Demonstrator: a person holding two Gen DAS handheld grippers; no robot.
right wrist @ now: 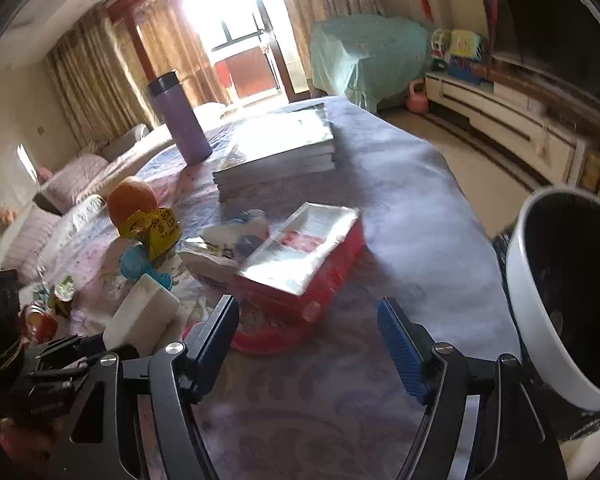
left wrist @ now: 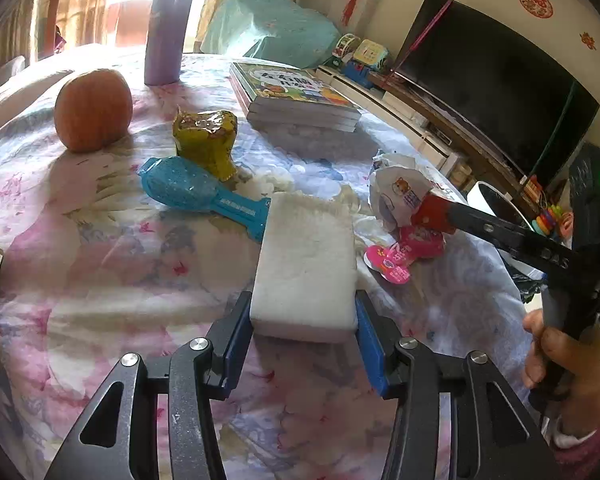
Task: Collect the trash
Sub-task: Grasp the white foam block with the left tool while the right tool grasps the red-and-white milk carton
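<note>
1. Left gripper (left wrist: pixel 304 326): fingers closed on the near end of a white sponge block (left wrist: pixel 306 264), one blue pad against each long side. The block's far end rests on the floral cloth, so this reads as a grasp just made, ahead of lifting.
2. Right gripper (right wrist: pixel 308 328): fingers spread wide and empty, with a red box with a clear film lid (right wrist: pixel 300 264) just beyond their tips. Probably lined up to take the box next.
3. Waste bin (right wrist: pixel 568 296): white outside, dark inside, standing off the tabletop's right edge beside the right gripper, mouth towards it. It is the likely drop point.
4. Loose trash on the tabletop (left wrist: pixel 100 240): a crumpled white wrapper with a cartoon animal (left wrist: pixel 396 196), a pink wrapper (left wrist: pixel 400 256) just beside the sponge and a yellow foil packet (left wrist: pixel 206 140).
5. Items likely to stay: an orange fruit (left wrist: pixel 94 110), a blue glitter hairbrush (left wrist: pixel 200 196), a stack of picture books (left wrist: pixel 296 96) and a purple flask (left wrist: pixel 166 28), all set farther back.
</note>
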